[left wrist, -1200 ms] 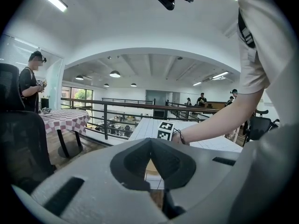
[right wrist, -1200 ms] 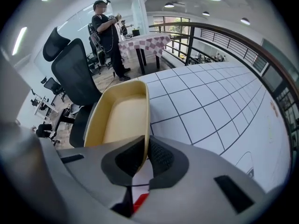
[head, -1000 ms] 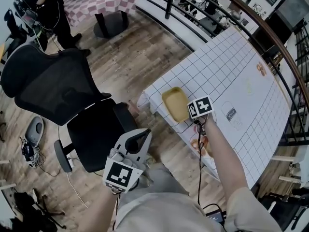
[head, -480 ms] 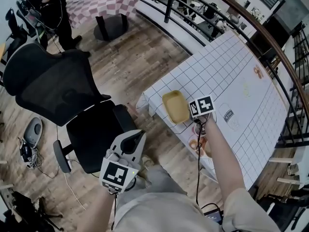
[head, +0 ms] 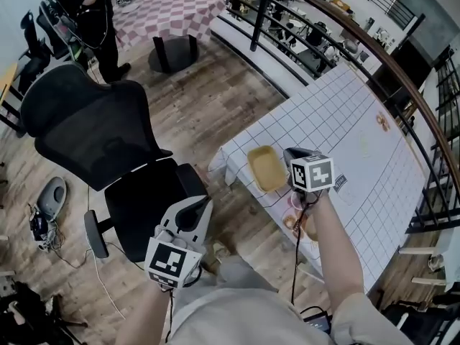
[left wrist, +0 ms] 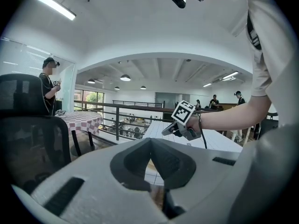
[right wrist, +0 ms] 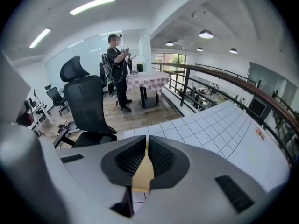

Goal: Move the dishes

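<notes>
lifting is the change here: my right gripper (right wrist: 146,148) has come up from the table (head: 359,128) over the last second. its marker cube now sits larger and nearer the head camera than it did, and its nose tips down toward the table's near corner. the jaws are pressed almost together on the rim of the yellow dish (head: 264,168); in the right gripper view a tan sliver fills the slit between the pads. in the head view the dish is still at the table's near corner, so i judge the pick is made and the carry has barely begun. my left gripper (left wrist: 150,154) hangs off the table's near edge, beside the chair (head: 93,139), with its tips closed together and nothing in them. i can't tell whether the dish's underside has cleared the table. the head camera looks steeply down, and the right gripper's body covers the rim it holds. a second plate (head: 291,223) at the table's near edge is half hidden behind my forearm, so i can't say what is on it. the small marks further along the table are too small to name.
</notes>
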`<state>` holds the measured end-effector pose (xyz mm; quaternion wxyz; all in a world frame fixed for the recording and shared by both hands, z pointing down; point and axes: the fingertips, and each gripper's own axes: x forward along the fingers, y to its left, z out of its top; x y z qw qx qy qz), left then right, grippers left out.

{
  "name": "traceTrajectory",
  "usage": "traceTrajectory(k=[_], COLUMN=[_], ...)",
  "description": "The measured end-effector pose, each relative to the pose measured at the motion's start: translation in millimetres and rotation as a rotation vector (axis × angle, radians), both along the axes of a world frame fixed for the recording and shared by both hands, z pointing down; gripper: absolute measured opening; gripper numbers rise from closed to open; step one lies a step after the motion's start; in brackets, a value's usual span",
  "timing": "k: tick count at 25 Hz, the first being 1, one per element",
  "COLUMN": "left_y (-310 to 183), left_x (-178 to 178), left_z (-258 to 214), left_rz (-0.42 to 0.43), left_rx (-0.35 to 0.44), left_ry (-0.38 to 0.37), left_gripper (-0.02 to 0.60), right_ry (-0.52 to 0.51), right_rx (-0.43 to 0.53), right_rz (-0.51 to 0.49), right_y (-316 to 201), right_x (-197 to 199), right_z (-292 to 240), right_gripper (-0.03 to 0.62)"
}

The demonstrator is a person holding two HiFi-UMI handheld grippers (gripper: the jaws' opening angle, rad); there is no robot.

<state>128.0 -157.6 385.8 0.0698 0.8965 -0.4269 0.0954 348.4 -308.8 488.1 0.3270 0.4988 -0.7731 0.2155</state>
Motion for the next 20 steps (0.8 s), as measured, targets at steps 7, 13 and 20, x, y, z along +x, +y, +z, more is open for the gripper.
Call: traceTrajectory(k=[7, 13, 20], left_y=[4.1, 15.4, 30.8], left_x=[-30.8, -59.5, -95.3], left_z=[-39.0, -88.4, -120.3], left_rz=[-0.068, -0.132, -0.233], left_rx=[0.055, 0.121, 0.199], left_ry=[0.020, 0.043, 0.045], left_gripper=[0.014, 0.014, 0.014], right_ry=[-0.145, -0.242, -0.432], right_rx=[0.214, 0.362, 0.471], right_rz=[-0.121, -0.257, -0.452], right_y=[26.4, 65.8, 108.8], right_x=[-67.8, -131.3, -198.7], right_z=[-99.1, -178.8, -223.4], right_gripper=[0.028, 0.026, 0.026])
